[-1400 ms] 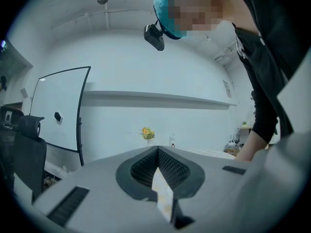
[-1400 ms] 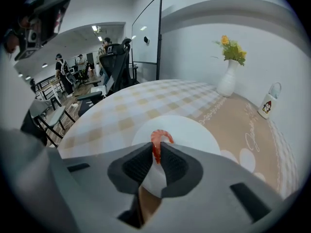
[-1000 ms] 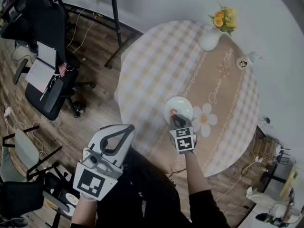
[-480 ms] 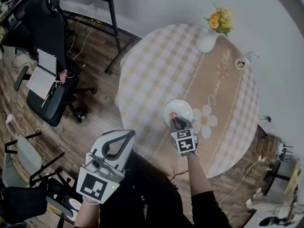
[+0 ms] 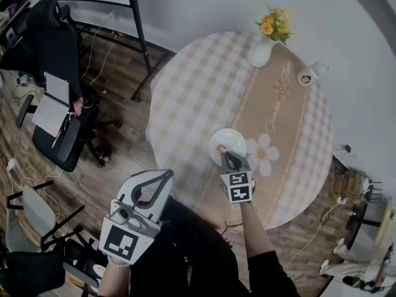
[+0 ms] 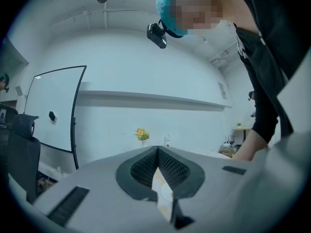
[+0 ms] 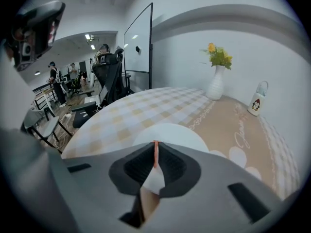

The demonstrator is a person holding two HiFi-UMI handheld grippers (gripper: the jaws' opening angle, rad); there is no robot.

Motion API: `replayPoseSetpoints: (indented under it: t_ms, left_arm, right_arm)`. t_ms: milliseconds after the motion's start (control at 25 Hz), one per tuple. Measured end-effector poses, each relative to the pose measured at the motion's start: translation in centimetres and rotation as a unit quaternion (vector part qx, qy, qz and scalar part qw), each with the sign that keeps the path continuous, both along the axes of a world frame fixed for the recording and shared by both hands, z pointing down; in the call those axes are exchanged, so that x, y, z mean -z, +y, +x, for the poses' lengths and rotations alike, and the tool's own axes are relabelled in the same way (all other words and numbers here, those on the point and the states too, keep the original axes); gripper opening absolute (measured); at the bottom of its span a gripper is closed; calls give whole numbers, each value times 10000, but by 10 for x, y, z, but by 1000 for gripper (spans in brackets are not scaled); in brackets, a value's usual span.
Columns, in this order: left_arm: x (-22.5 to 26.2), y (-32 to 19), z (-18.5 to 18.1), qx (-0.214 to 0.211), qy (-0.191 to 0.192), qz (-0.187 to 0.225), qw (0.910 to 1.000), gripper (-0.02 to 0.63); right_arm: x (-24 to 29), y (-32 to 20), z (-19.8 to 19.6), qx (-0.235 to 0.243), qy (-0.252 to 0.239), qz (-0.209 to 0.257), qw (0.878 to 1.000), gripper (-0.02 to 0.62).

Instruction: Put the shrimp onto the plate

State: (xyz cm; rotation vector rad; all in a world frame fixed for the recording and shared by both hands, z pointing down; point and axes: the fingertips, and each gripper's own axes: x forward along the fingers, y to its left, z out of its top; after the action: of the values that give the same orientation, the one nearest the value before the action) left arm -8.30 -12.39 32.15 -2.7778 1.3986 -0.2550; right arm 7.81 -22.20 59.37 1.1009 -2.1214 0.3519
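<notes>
In the head view a white plate (image 5: 232, 140) lies on the near part of a round table (image 5: 204, 91) covered with a checked cloth. My right gripper (image 5: 223, 153) hangs over the plate's near rim, shut on a small pink-orange shrimp (image 5: 220, 148). In the right gripper view the shrimp (image 7: 155, 153) shows as a thin orange strip pinched between the jaws, with the plate (image 7: 170, 132) just beyond them. My left gripper (image 5: 162, 178) is held off the table at the lower left, shut with nothing in it. The left gripper (image 6: 158, 152) points at a wall.
A white vase of yellow flowers (image 5: 261, 49) and a small white figure (image 5: 304, 77) stand at the table's far side. A daisy print (image 5: 260, 153) lies right of the plate. An office chair (image 5: 59, 73) and cables occupy the wooden floor at the left.
The head view has shifted a little. My right gripper still holds the shrimp over the plate's near rim. The left gripper has hardly moved.
</notes>
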Motion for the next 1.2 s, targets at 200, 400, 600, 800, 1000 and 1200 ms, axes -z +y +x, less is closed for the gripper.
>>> replayPoseSetpoints:
  t_ms: [200,400,600,800,1000,1200]
  left_arm:
    - [-1,1,3,-59,42,-73,9999,0]
    - [3,-1,11,-241,100,-1,9997,0]
    - [5,-1,22,-485,112,39,9988,0]
    - [11,-5,33,-675,187,98,9975,0]
    - [13,-8,43,-868,226,100,9959,0]
    - [16,-12,55,-1094,240,156,9936,0]
  right_arm:
    - [29,0,0,-148,-168,442,9988,2]
    - [62,7,4,-257,-421,844,9952,0]
    - [98,16,16,-525,-656,1291,9881,0]
    - [132,28,28,-755,-856,1637,9799,0]
    - [165,39,38,-944,-1023,1971,9705,0]
    - [198,54,41,-920,-1164,2201,9641,0]
